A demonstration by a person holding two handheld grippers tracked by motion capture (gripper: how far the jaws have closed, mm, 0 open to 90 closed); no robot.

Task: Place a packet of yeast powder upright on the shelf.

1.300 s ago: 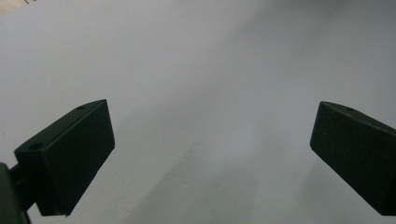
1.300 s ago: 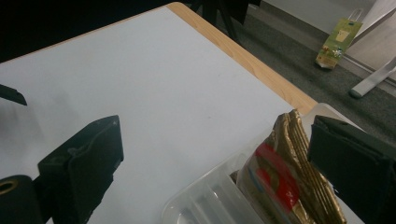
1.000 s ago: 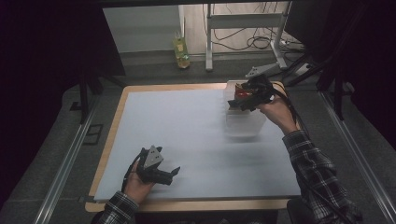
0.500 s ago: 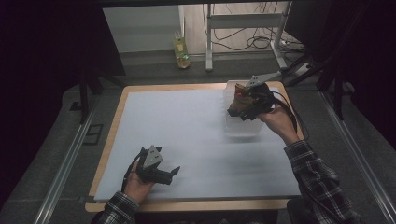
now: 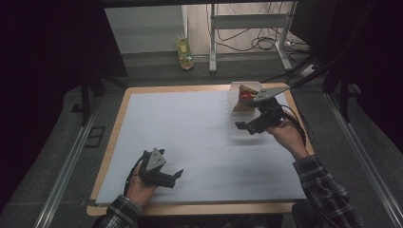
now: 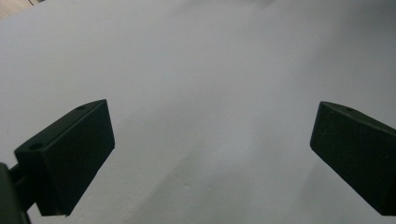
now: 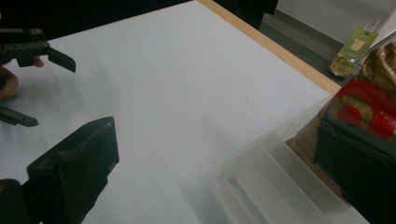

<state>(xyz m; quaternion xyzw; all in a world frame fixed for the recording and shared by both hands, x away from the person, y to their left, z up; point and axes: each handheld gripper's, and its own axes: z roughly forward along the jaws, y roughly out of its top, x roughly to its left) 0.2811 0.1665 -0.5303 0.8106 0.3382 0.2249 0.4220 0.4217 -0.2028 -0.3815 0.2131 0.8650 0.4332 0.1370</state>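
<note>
Jaws spread wide and empty, the right gripper [image 5: 247, 127] hovers over a clear plastic container [image 5: 236, 124] holding a red-labelled packet [image 7: 369, 105], while the left gripper [image 5: 177, 177], jaws also apart, rests on the white table [image 5: 190, 128].

The high view is dim and a little grainy, with black at both sides; most light falls on the white sheet [image 5: 190, 137] and on the pale floor beyond the table. In the left gripper view that sheet is evenly grey, softly lit, without glare. In the right gripper view the near clear tub [image 7: 275, 186] and the red-printed packet [image 7: 369, 105] are out of focus (so are the dark jaws at the bottom), and the far hand [image 7: 7, 84] looks smeared
</note>
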